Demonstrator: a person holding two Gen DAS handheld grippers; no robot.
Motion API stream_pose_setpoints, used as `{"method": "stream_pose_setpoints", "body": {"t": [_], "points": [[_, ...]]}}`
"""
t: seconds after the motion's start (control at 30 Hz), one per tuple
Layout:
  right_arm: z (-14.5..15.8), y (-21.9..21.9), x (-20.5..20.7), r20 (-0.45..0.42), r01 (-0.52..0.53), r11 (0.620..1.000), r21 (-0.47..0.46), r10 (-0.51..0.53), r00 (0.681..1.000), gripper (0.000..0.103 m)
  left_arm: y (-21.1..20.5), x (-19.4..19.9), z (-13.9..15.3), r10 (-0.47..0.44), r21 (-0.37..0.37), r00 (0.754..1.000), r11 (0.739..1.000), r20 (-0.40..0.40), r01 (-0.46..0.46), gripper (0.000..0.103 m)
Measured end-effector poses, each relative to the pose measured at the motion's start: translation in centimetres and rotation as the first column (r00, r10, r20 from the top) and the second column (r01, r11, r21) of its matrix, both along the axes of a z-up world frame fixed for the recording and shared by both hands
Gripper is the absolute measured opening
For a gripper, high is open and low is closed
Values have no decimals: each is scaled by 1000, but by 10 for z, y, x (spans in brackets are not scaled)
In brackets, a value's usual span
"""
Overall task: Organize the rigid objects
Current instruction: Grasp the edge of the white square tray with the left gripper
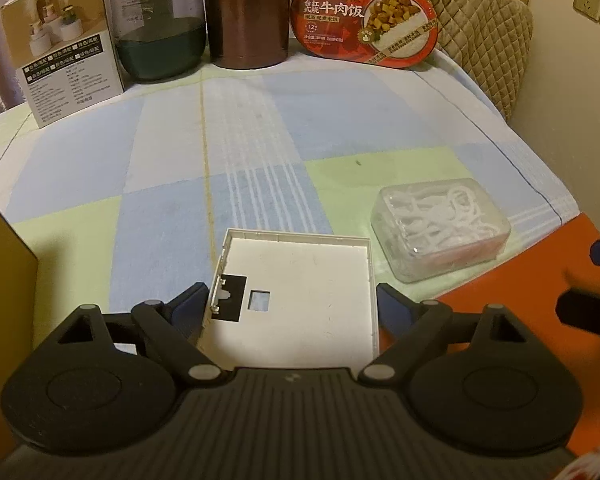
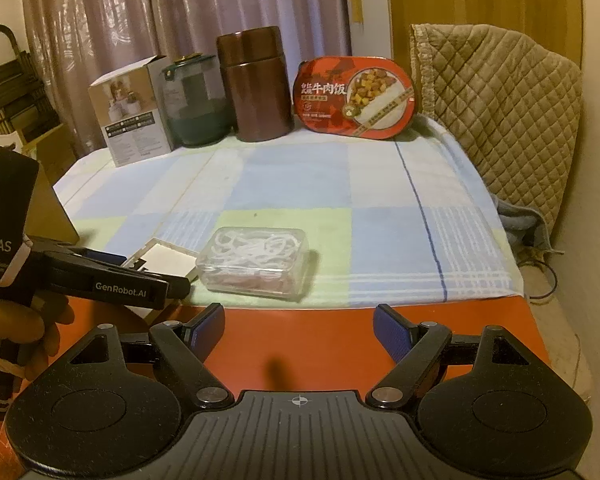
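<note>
Tray [image 1: 300,276], white and shallow, lies low in the left view between the spread fingers of the left gripper [image 1: 292,304], apparently ready for grasping; next, closing on its edges. Right gripper [image 2: 298,328] hovers spread, empty, before the clear box [image 2: 256,262].

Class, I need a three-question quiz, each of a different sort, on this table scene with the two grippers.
1. True or false: the left gripper straddles the white tray.
2. Which stands leftmost in the back row: A) brown canister B) meal box C) carton?
3. Fill in: the clear box lies on the ___ cloth.

Key: 1 true; 2 C; 3 checked.
</note>
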State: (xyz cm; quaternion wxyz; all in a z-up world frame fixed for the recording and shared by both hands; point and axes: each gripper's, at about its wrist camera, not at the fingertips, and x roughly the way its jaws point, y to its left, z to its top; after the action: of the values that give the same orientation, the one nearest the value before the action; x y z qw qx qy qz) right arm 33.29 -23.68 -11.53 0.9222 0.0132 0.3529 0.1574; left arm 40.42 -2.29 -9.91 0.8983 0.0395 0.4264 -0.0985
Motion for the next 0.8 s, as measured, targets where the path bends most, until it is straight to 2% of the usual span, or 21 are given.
{"method": "stream_pose_setpoints", "body": {"t": [0.33, 0.8], "points": [[-3, 3, 8, -1, 13, 999, 29, -13, 1000, 78, 4, -35, 13, 53, 21, 998, 998, 47, -54, 86], [-8, 15, 32, 3, -2, 998, 67, 2, 1000, 78, 2, -53, 42, 95, 55, 990, 993, 103, -101, 86]]}}
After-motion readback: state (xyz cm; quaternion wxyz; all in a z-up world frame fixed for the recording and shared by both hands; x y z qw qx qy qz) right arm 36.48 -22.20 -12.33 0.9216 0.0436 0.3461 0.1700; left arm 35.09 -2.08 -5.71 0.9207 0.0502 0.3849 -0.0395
